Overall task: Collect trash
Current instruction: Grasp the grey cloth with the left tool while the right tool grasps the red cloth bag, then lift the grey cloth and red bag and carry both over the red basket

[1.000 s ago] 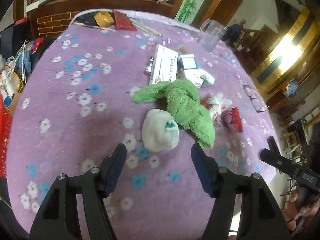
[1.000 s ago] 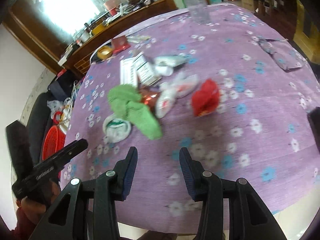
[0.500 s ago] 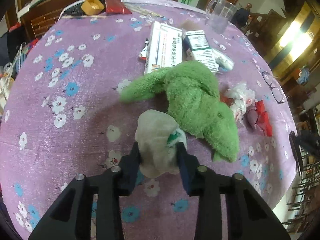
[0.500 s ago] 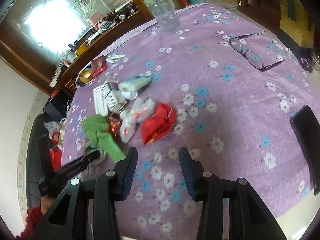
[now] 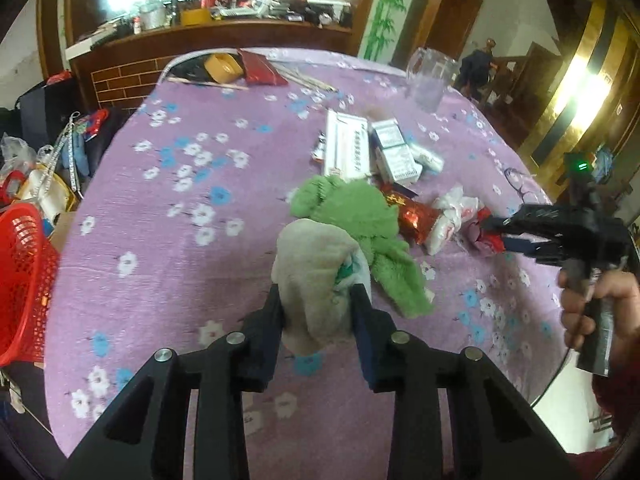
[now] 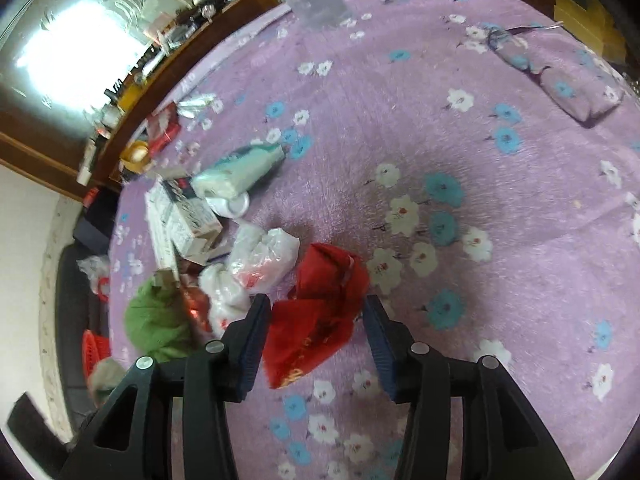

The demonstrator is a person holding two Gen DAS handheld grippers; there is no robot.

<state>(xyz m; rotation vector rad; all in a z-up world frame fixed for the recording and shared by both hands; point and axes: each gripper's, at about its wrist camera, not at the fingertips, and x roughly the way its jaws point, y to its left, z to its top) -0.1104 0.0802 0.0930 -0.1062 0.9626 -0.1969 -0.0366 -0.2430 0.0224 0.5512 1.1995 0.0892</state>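
Note:
My left gripper is shut on a grey-white crumpled wad and holds it just above the purple flowered tablecloth. A green cloth lies right behind it. My right gripper is open, its fingers on either side of a red crumpled wrapper. That gripper also shows in the left wrist view, at the same red wrapper. White plastic bags and a shiny red foil packet lie between the wrapper and the cloth.
White boxes, a tube and a clear glass jug stand further back. Glasses lie at the right. A red basket stands beside the table at the left. A yellow tape roll is at the far edge.
My left gripper closed on the grey-white wad and has lifted it slightly. My right gripper moved forward to the red wrapper, which now sits between its open fingers.

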